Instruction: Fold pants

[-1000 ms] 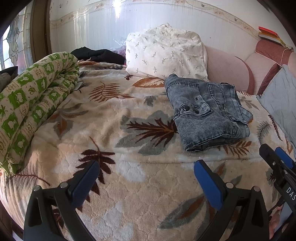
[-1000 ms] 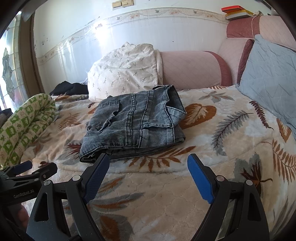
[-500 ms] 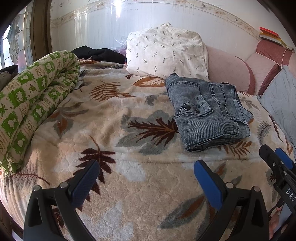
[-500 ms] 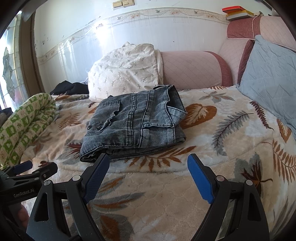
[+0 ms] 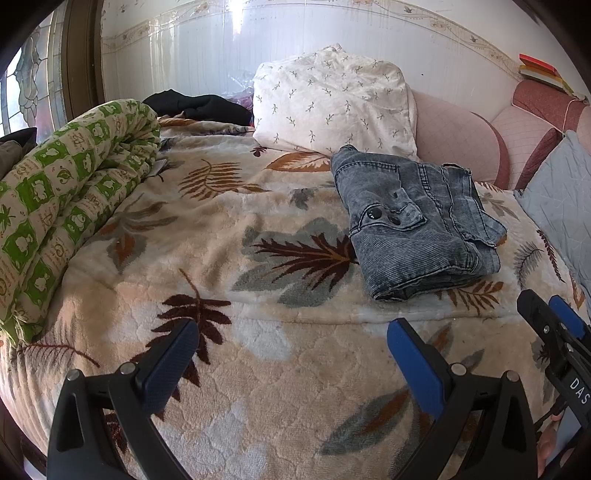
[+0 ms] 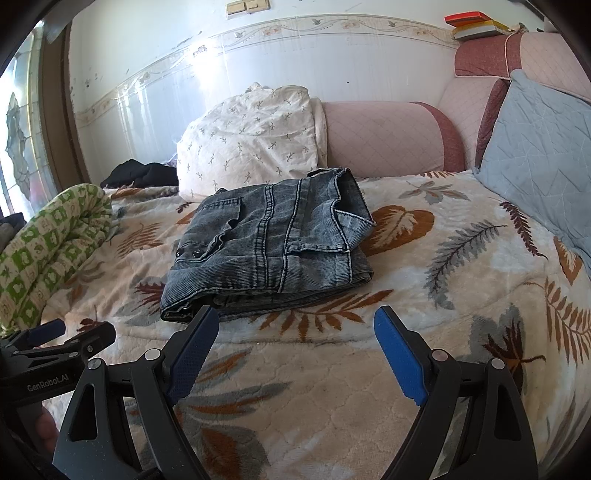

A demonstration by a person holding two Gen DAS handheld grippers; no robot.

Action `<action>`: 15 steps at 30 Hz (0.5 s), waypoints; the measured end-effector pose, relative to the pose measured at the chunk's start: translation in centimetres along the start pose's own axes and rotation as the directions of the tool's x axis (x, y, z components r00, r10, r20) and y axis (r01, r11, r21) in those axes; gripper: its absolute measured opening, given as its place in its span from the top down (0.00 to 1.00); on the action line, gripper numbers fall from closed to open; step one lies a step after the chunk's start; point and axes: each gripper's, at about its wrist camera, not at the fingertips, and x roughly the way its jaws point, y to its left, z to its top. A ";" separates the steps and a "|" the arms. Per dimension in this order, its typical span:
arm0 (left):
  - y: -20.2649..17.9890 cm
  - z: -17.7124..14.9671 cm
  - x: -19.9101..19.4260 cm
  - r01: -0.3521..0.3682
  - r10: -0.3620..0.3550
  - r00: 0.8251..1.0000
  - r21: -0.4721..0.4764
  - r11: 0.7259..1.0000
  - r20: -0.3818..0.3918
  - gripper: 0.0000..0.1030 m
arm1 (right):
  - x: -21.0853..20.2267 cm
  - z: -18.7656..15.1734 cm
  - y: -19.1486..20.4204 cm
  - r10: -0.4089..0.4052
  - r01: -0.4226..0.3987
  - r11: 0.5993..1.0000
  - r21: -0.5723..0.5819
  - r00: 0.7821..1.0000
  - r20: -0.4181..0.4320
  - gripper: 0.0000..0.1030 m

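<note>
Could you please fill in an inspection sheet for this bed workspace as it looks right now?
Surface: blanket with leaf print covers the bed.
Job's things: jeans lie folded in a compact stack, in front of the white pillow.
Clutter: rolled green quilt at the left edge; black garment by the wall; blue cushion at the right.
Grippers: left gripper and right gripper both open, empty, short of the jeans.
Cables: nothing seen.
Surroundings: pink headboard, books on top, tiled wall.

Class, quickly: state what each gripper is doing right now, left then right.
Left gripper: jaws open, holding nothing.
Right gripper: jaws open, holding nothing; the folded jeans lie untouched on the blanket.
</note>
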 end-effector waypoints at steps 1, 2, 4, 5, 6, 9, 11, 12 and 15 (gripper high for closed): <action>0.0 0.0 0.0 0.002 -0.002 1.000 0.000 1.000 -0.001 0.00 | 0.0 0.0 0.0 -0.001 0.001 1.000 -0.001 1.000 0.000 0.16; 0.0 0.0 0.0 0.004 -0.004 1.000 0.000 1.000 -0.002 0.00 | 0.0 0.0 0.0 0.000 0.000 1.000 -0.001 1.000 -0.001 0.16; 0.0 0.0 0.1 0.002 -0.002 1.000 0.000 1.000 -0.003 0.00 | 0.0 0.0 0.0 0.002 -0.002 1.000 -0.002 1.000 -0.001 0.16; 0.0 0.0 0.1 0.004 -0.004 1.000 0.000 1.000 -0.003 0.00 | 0.0 0.0 0.0 0.001 -0.001 1.000 -0.003 1.000 -0.001 0.16; 0.0 0.0 0.1 0.006 -0.006 1.000 0.000 1.000 -0.004 0.00 | 0.0 0.0 0.0 0.001 -0.001 1.000 -0.003 1.000 -0.002 0.16; 0.1 0.0 0.1 0.005 -0.005 1.000 -0.001 1.000 -0.006 0.00 | 0.1 -0.1 0.1 0.005 -0.005 1.000 -0.006 1.000 -0.005 0.16; 0.1 0.0 0.2 0.008 -0.008 1.000 -0.002 1.000 -0.009 0.00 | 0.1 -0.1 0.1 0.004 -0.004 1.000 -0.006 1.000 -0.005 0.16; 0.1 0.0 0.2 0.006 -0.006 1.000 -0.003 1.000 -0.010 0.00 | 0.1 -0.1 0.2 0.005 -0.005 1.000 -0.005 1.000 -0.005 0.16; 0.2 0.0 0.3 0.007 -0.007 1.000 -0.004 1.000 -0.013 0.00 | 0.2 -0.1 0.1 0.005 -0.005 1.000 -0.006 1.000 -0.007 0.16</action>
